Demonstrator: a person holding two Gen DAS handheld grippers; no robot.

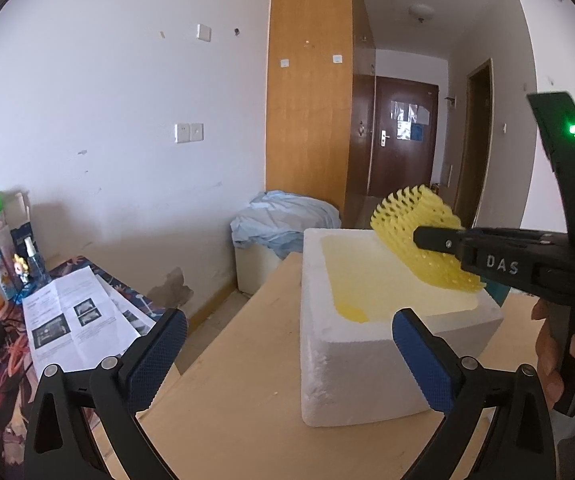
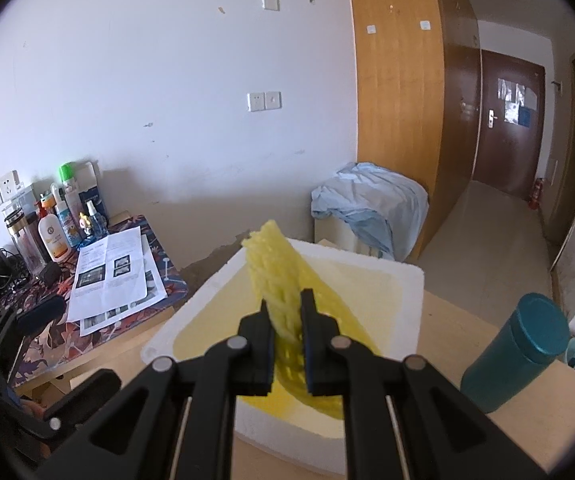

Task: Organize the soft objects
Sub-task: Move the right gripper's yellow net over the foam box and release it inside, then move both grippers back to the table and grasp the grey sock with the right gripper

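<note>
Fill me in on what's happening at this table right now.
A person is working two handheld grippers. The right gripper is clamped on a yellow foam net and holds it over the open white foam box on the wooden table. The left gripper hangs open and empty in front of the box.
</note>
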